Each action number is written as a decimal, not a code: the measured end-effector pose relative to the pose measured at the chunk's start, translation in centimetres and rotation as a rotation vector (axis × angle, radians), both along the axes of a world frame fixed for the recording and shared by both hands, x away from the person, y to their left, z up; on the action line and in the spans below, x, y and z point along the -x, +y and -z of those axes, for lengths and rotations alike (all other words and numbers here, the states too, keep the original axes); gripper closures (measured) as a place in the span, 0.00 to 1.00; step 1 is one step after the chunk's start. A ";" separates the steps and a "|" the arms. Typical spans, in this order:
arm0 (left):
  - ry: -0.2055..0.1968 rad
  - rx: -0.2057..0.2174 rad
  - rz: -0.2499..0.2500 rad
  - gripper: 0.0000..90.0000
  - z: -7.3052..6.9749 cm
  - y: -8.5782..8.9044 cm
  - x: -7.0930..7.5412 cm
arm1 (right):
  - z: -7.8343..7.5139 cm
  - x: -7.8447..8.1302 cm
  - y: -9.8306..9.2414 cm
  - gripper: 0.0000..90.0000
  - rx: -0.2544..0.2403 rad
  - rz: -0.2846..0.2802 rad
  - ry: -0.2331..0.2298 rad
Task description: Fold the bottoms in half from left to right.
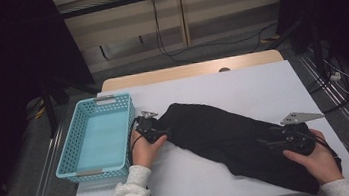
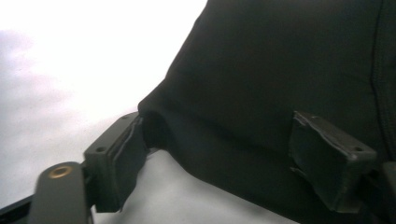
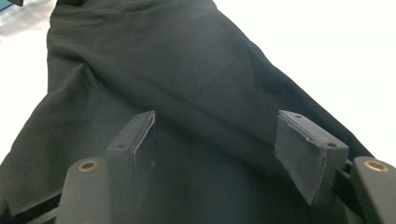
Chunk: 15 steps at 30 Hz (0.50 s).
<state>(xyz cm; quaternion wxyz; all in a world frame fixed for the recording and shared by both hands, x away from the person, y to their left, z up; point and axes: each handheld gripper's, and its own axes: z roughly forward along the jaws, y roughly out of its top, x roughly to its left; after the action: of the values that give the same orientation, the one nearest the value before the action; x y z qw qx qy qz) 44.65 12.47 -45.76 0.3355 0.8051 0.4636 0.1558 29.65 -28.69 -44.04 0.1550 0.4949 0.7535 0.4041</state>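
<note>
The left gripper (image 2: 219, 158) has its jaws spread wide around a rounded end of the black cloth (image 2: 289, 70), pads not pressing it. The right gripper (image 3: 219, 154) is spread too, low over the cloth's other end. Beyond the left gripper stands a turquoise basket (image 1: 72, 163) on the white table (image 1: 261, 82).

Two grippers are working at the table, the left gripper (image 1: 159, 130) and the right gripper (image 1: 274, 138), each sitting in one of the person's two hands. One black garment (image 1: 227, 137) is lying across one white table (image 1: 262, 87), and one turquoise basket (image 1: 71, 158) is sitting alongside it.
</note>
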 end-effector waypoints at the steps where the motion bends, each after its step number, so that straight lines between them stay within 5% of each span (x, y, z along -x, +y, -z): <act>1: 0.003 -0.001 0.003 0.26 -0.1 0.0 0.0 | 0.0 0.0 0.0 0.34 0.000 0.002 0.002; 15: 0.049 0.030 0.039 0.59 -0.7 -0.4 0.0 | -0.3 0.4 0.4 0.32 -0.018 0.002 -0.008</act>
<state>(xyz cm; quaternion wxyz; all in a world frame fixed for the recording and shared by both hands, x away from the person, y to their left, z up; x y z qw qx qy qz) 44.66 12.11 -45.10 0.3388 0.8126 0.4581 0.1225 29.24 -28.32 -43.74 0.1539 0.4956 0.7487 0.4124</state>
